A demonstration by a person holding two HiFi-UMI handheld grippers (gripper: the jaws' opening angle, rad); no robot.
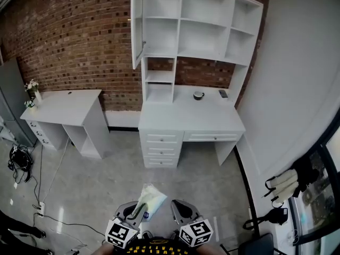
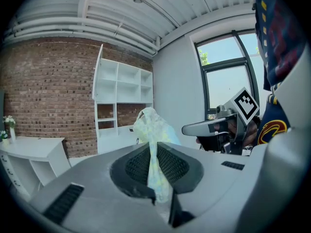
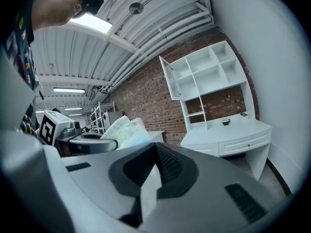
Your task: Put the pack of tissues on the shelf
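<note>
Left gripper view only: left gripper (image 2: 154,149) clenched on the crinkly pale yellow-green plastic pack of tissues (image 2: 151,125), whose lower end is hidden between the pads. Right gripper view: right gripper (image 3: 155,152) closed, nothing in it. Head view: pack low in frame, well apart from the white shelf unit (image 1: 196,25) above the white worktop (image 1: 180,116). Pack print unreadable.

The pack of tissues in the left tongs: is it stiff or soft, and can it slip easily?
Probably soft: the pack of tissues is squeezed thin where the left tongs pinch it and bulges beyond them. Likely light, since a pinch at one end holds it out without drooping. Its wrap looks like thin film, so it might slip.
</note>
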